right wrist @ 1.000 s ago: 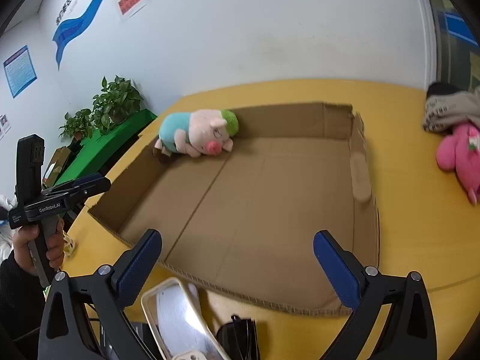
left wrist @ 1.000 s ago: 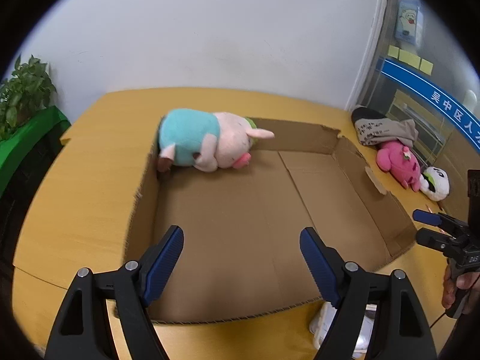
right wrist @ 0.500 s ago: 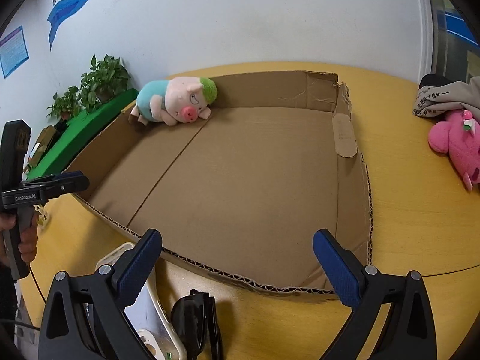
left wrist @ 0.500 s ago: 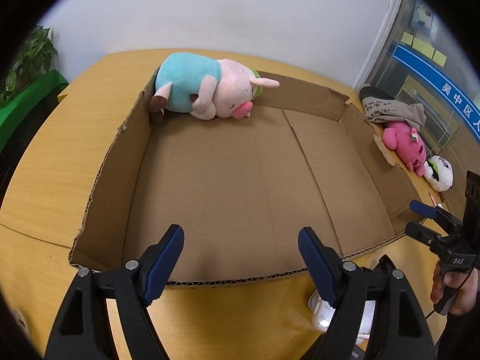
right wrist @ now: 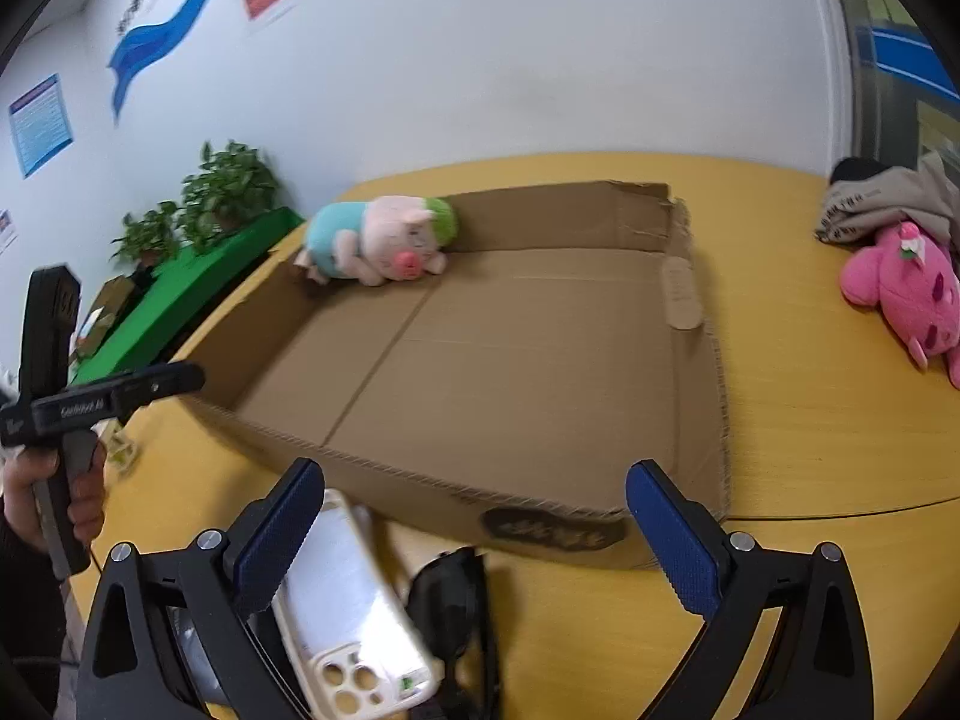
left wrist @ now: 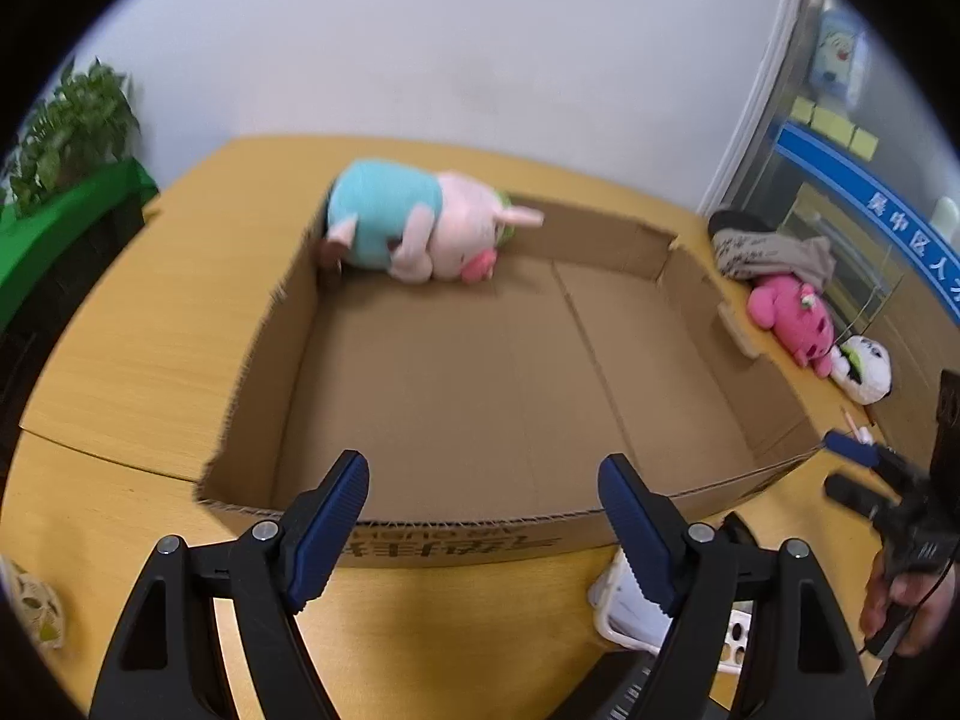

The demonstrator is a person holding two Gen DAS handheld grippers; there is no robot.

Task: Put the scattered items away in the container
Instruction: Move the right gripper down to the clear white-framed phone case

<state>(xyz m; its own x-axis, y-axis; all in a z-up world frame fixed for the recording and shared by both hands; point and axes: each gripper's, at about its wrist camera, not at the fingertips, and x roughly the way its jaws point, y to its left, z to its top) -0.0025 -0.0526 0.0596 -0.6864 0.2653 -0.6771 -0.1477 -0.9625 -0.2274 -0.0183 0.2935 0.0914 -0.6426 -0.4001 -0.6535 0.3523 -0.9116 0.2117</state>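
Wooden table (right wrist: 810, 438): both grippers, left gripper (left wrist: 483, 516) and right gripper (right wrist: 474, 534), are hovering open and empty, facing the cardboard box (left wrist: 510, 372) to approach strays.

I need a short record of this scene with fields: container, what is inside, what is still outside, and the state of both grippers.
container: cardboard box, open top, on the yellow table
inside: pig plush, lying in the far left corner
outside, right of box: pink plush, white plush, grey cloth
outside, near side: phone case, sunglasses
left gripper: open, empty
right gripper: open, empty
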